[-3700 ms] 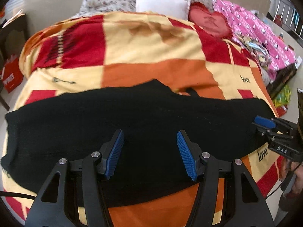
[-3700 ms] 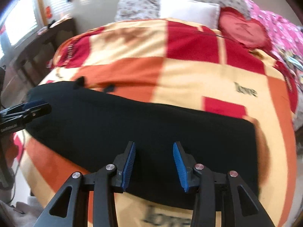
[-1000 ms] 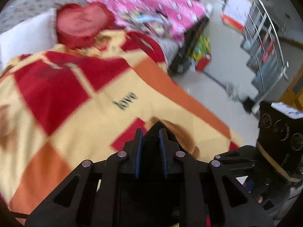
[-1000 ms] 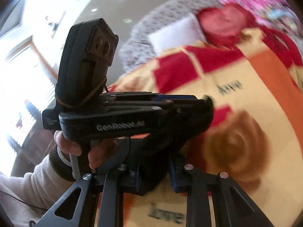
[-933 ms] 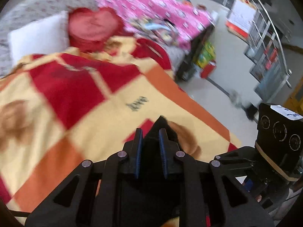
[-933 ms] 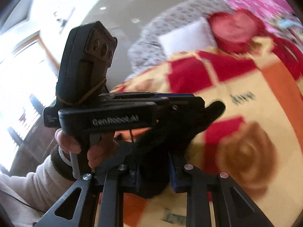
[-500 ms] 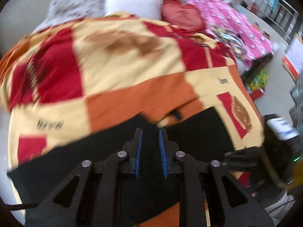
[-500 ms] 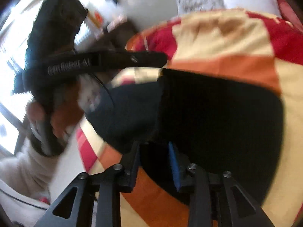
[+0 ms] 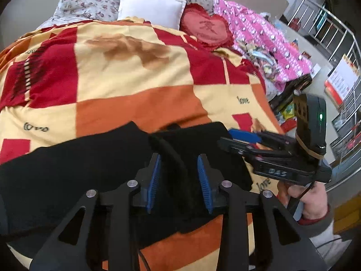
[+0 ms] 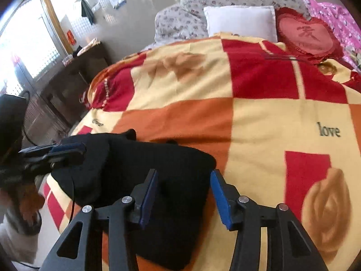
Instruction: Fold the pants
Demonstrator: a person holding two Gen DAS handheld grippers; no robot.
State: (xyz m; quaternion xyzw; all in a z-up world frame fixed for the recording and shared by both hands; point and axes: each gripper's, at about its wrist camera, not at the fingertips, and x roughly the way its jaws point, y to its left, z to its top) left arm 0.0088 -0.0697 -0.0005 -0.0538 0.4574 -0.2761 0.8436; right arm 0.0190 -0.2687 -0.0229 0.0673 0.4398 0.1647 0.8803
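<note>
The black pants (image 9: pixel 94 158) lie folded over on the checked blanket near the bed's front edge; they also show in the right wrist view (image 10: pixel 158 164). My left gripper (image 9: pixel 179 178) is open, its blue pads on either side of a raised fold of the black cloth. My right gripper (image 10: pixel 182 194) is open over the right end of the pants. Each gripper shows in the other's view: the right one (image 9: pixel 248 135) at the pants' right end, the left one (image 10: pixel 65 149) at their left end.
The bed is covered by a red, orange and cream checked blanket (image 9: pixel 126 67). A white pillow (image 9: pixel 151 9), a red heart cushion (image 9: pixel 207 29) and a pink quilt (image 9: pixel 266 38) lie at the head. A dark cabinet (image 10: pixel 67 85) stands left of the bed, a metal railing (image 9: pixel 338 45) to the right.
Both grippers carried one end of the pants across and laid it over the rest. Both were shut on cloth half a second ago and are open now.
</note>
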